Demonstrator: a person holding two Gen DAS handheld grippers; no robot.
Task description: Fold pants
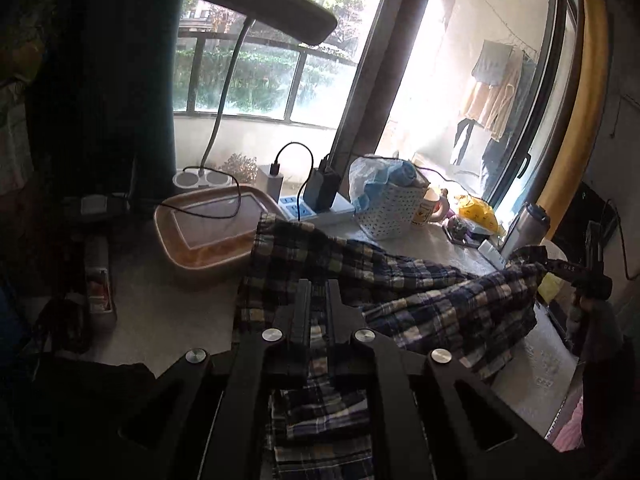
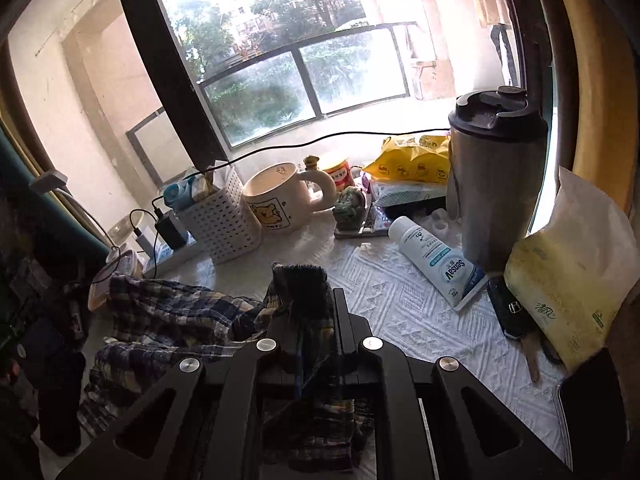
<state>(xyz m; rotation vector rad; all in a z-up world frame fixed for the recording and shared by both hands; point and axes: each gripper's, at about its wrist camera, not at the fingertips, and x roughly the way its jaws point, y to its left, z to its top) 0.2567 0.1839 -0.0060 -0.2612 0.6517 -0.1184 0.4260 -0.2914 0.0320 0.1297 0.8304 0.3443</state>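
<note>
A: Where are the pants [image 1: 400, 284] right now?

B: Spread in a loose heap over the white textured surface [image 2: 404, 312] by the window, plaid in navy, cream and yellow. One end drapes against the brown tray [image 1: 200, 236], the other is lifted off to the right.

A: What is the left gripper [image 1: 318, 292] doing?

B: Its jaws are closed down on a fold of the plaid cloth; the fabric runs between them and hangs below, back toward the camera.

A: And the right gripper [image 2: 316, 300]?

B: Same story. Its jaws are pinched on a bunched edge of the pants, and a dark hem sticks up past the tips. From the left wrist view you can see that gripper at the far right, holding a corner of the cloth up above the surface.

A: What sits near the cloth?

B: Behind it a white perforated basket [image 2: 222, 220], just beside a cream mug [image 2: 276, 200] with a bear printed on it. A power strip [image 1: 316, 210] with chargers plugged in lies next to the tray, and a desk lamp [image 1: 260, 0] rises over it. To the right a white tube [image 2: 436, 260] lies on its side, near a tall steel tumbler [image 2: 496, 176] with a dark lid and a yellow tissue pack [image 2: 568, 272]
</note>
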